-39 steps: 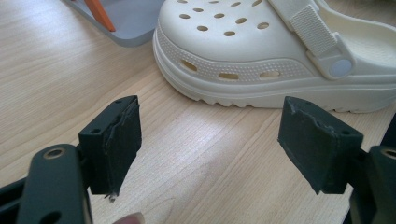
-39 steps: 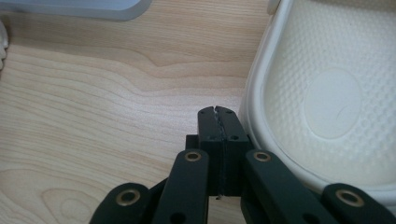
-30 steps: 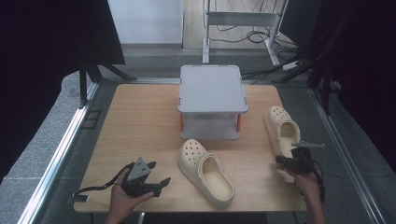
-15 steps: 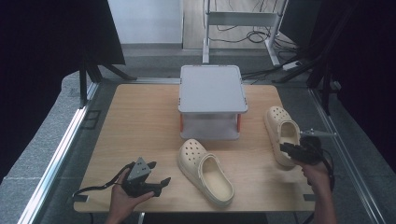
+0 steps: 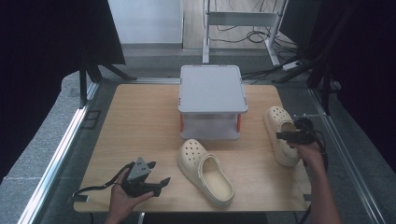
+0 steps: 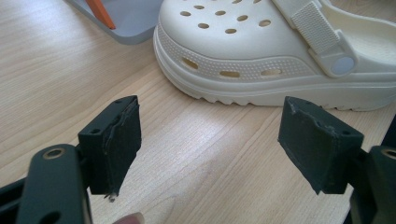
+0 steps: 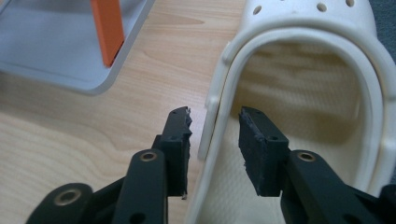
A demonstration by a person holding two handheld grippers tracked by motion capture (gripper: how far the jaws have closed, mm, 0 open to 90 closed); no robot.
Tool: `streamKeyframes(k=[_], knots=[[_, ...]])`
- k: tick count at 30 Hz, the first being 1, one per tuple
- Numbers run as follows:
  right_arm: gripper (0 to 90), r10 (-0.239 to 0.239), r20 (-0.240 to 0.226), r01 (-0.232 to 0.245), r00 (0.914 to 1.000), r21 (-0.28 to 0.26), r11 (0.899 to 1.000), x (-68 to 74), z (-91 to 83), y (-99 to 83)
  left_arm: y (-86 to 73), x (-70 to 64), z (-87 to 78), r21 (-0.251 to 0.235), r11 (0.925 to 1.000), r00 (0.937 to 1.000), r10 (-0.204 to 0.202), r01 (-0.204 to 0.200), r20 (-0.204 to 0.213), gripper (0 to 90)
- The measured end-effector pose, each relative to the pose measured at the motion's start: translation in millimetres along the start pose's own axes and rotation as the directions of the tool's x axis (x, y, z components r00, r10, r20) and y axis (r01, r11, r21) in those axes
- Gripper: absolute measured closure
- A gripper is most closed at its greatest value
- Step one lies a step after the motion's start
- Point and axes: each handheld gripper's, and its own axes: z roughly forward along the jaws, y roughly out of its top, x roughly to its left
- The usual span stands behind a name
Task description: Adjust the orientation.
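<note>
With the clog's (image 7: 299, 93) side rim between my right gripper's (image 7: 215, 140) parted jaws, I clench squarely; left gripper (image 6: 210, 140) rests released.

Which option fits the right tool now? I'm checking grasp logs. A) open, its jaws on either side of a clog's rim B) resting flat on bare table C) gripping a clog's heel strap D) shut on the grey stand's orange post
A: in the right gripper view, the right tool has its jaws apart, one on either side of the clog's side wall.

Lab-like recording space, black curtains (image 5: 46, 42), metal frame (image 5: 238, 18), floor cables (image 5: 254, 35) (tangled), wooden table (image 5: 140, 121)
</note>
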Motion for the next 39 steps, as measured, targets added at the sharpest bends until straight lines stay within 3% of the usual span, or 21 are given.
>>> streamKeyframes(k=[6,9,14,17,22,25,27,28,33,35,39], knots=[[65.9,-0.002,0.010,0.002,0.9999,0.047,0.999,-0.2,17.0,13.3,0.0,-0.2,0.2,0.004,1.0000,1.0000,0.000,0.000,0.001,21.7],[73.7,-0.007,0.034,0.004,0.9994,0.090,0.996,1.1,29.2,19.0,0.0,0.4,-0.2,0.004,1.0000,1.0000,0.002,-0.002,-0.002,21.7],[77.6,0.004,0.045,-0.009,0.9990,0.110,0.994,2.1,32.0,21.8,-0.2,0.2,0.0,0.005,1.0000,1.0000,0.003,-0.003,-0.002,21.7],[78.4,0.002,0.046,-0.007,0.9990,0.112,0.994,2.2,29.5,20.5,-0.1,0.3,-0.3,0.003,1.0000,1.0000,0.003,-0.003,-0.002,21.7],[78.8,-0.010,0.019,0.009,0.9998,0.073,0.997,4.8,17.8,11.8,0.3,0.6,-0.5,0.001,1.0000,1.0000,0.001,-0.001,-0.003,21.8],[78.9,-0.042,-0.037,0.044,0.9984,0.044,0.998,14.1,4.4,1.4,0.2,0.1,0.3,0.002,1.0000,1.0000,-0.001,0.001,0.000,21.8],[78.9,-0.049,-0.043,0.051,0.9978,0.039,0.998,16.6,2.3,-0.7,0.2,0.0,0.4,0.002,1.0000,1.0000,-0.001,0.001,0.000,21.8],[78.9,-0.079,-0.054,0.081,0.9954,0.030,0.996,25.1,-3.6,-6.6,0.2,-0.1,0.3,0.002,1.0000,1.0000,-0.001,0.001,0.000,21.7],[78.9,-0.122,-0.052,0.124,0.9911,0.031,0.992,41.4,-14.0,-17.4,0.5,0.5,-0.7,0.000,1.0000,1.0000,-0.002,0.002,-0.003,21.8],[78.8,-0.155,-0.074,0.157,0.9851,0.020,0.987,53.6,-22.6,-27.3,0.4,0.2,-0.6,-0.001,1.0000,1.0000,-0.002,0.002,-0.002,21.8],[78.8,-0.171,-0.099,0.173,0.9802,0.006,0.985,63.7,-29.5,-35.4,0.4,-0.1,-0.4,-0.002,1.0000,1.0000,-0.004,0.004,0.001,21.8]])
